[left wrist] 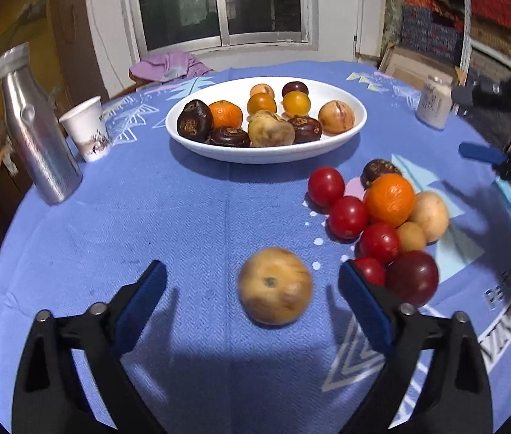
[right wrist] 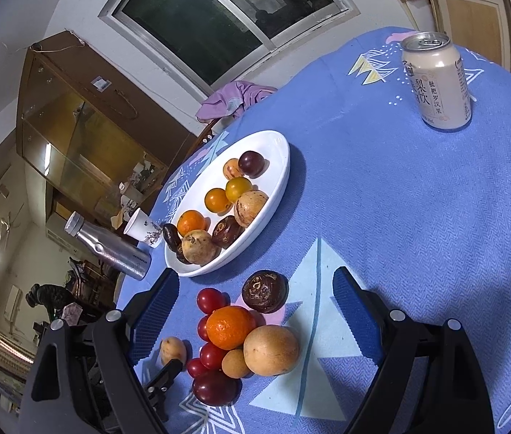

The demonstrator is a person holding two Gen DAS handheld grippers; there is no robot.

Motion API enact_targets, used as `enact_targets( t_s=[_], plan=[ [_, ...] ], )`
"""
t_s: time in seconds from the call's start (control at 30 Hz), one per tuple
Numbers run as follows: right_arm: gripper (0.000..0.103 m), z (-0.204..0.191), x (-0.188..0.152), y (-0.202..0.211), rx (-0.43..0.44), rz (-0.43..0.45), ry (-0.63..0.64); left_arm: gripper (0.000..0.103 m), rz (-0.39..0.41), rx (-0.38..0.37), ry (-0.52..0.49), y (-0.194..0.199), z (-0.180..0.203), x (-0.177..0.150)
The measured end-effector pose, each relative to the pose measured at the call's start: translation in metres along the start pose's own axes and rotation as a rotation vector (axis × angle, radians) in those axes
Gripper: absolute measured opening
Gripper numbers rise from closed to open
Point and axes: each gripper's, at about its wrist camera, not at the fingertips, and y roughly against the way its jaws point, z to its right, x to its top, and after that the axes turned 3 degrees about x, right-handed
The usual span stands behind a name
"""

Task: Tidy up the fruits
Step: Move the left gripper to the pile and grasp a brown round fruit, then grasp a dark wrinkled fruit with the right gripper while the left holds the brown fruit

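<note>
Both our grippers stand wide, holding nothing. Left (left wrist: 252,282) flanks a tan fruit (left wrist: 275,285) (blurred). Right (right wrist: 255,300) hovers over the pile (right wrist: 233,329).

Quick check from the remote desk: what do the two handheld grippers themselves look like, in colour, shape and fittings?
Both match. The left gripper and right gripper each have two black plastic arms with triangular cut-outs, joined by silver round pins. Each finger ends in a flat blue ribbed pad. The right gripper's blue pad also shows at the left camera's edge. No cables, markings or sleeves are visible.
</note>
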Motion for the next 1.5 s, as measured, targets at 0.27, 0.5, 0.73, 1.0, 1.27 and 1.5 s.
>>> enact_targets(
  t_s=[0.27, 0.5, 0.73, 1.0, 1.27, 1.5],
  plan=[
    [0.088, -0.005, -0.002, -0.002, -0.017, -0.003, 0.032, 0.059, -0.053, -0.052, -0.007, -0.013, 0.001, 0.0],
    [0.088, -0.008, -0.006, -0.007, -0.032, -0.02, 0.058, 0.042, -0.071, -0.089, 0.038, -0.018, -0.007, 0.001],
    [0.07, -0.015, -0.013, -0.022, -0.07, -0.078, 0.133, 0.041, -0.084, -0.059, 0.118, -0.018, -0.026, 0.0],
    [0.056, -0.023, -0.015, -0.048, -0.123, -0.126, 0.183, 0.041, -0.089, -0.034, 0.112, -0.019, -0.025, 0.0],
    [0.051, -0.03, -0.014, -0.083, -0.189, -0.165, 0.202, 0.041, -0.087, -0.025, 0.102, -0.02, -0.023, 0.001],
    [0.046, -0.035, -0.017, -0.094, -0.24, -0.187, 0.249, 0.042, -0.087, -0.017, 0.094, -0.021, -0.021, 0.001]
  ],
)
